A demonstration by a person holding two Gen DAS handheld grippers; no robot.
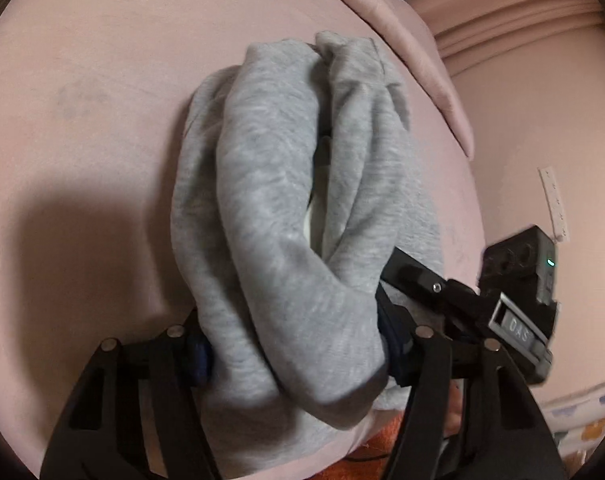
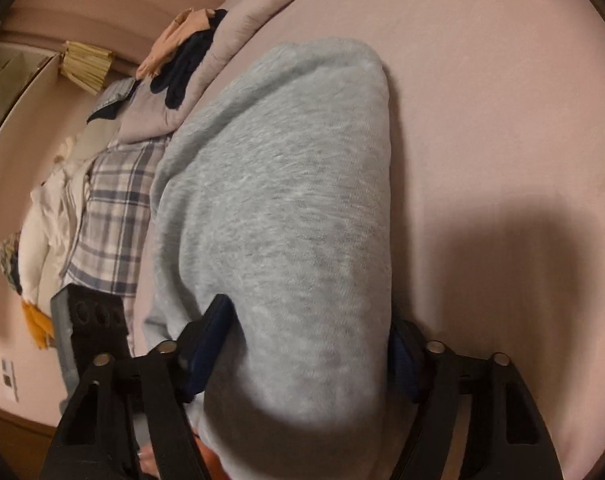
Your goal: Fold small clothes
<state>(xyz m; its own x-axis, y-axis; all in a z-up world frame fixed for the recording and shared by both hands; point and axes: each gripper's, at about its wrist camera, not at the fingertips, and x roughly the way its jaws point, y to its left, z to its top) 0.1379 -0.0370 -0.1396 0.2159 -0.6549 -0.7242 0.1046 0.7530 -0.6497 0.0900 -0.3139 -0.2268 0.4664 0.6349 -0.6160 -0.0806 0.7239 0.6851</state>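
Observation:
A grey fleece garment [image 1: 278, 208] lies bunched in thick folds on the pink bed sheet [image 1: 82, 80]. My left gripper [image 1: 296, 354] is shut on the near end of the garment, cloth bulging between its blue pads. The right gripper's body shows at the right of the left wrist view [image 1: 514, 312], beside the cloth. In the right wrist view the same garment [image 2: 286, 200] fills the middle. My right gripper [image 2: 302, 356] is shut on a thick fold of it, blue pads [image 2: 206, 344] pressing from both sides. The left gripper's body [image 2: 86, 328] shows at lower left.
A pink duvet [image 1: 422, 52] is bunched at the far side of the bed. A plaid cloth [image 2: 114, 216], white clothes [image 2: 50, 224], dark and peach garments [image 2: 178, 52] lie in a row at the left. An orange cloth [image 1: 382, 436] is near the bottom.

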